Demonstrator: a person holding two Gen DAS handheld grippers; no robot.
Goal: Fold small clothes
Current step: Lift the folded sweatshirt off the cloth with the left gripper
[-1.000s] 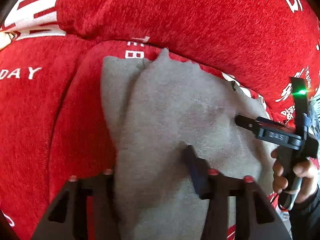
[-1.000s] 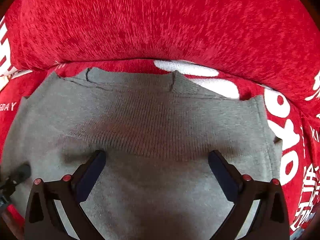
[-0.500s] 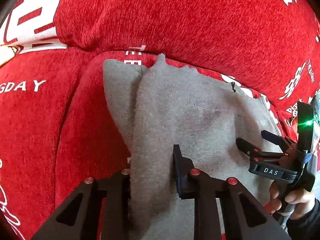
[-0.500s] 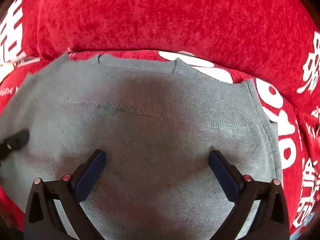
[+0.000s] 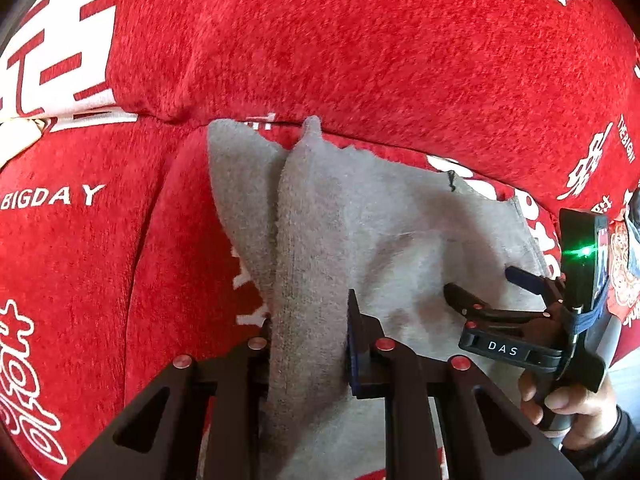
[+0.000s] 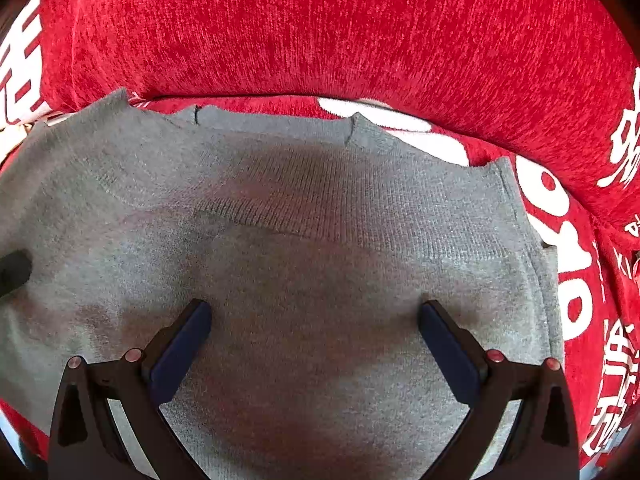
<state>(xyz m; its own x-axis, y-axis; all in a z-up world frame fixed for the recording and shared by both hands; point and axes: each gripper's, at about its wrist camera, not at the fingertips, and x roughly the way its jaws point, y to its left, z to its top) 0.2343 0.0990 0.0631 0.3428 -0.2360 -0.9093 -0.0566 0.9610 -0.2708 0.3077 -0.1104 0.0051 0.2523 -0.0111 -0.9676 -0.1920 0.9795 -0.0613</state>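
With the left gripper clamped on a thick fold of the grey knit garment on the red sofa seat, and the right gripper spread wide at three o'clock holding nothing, the unpinned knit may drag and bunch.

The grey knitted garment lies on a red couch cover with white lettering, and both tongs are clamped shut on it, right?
Not quite: only the left tongs clamp the grey knitted garment. The right wrist view shows the right tongs open above it.
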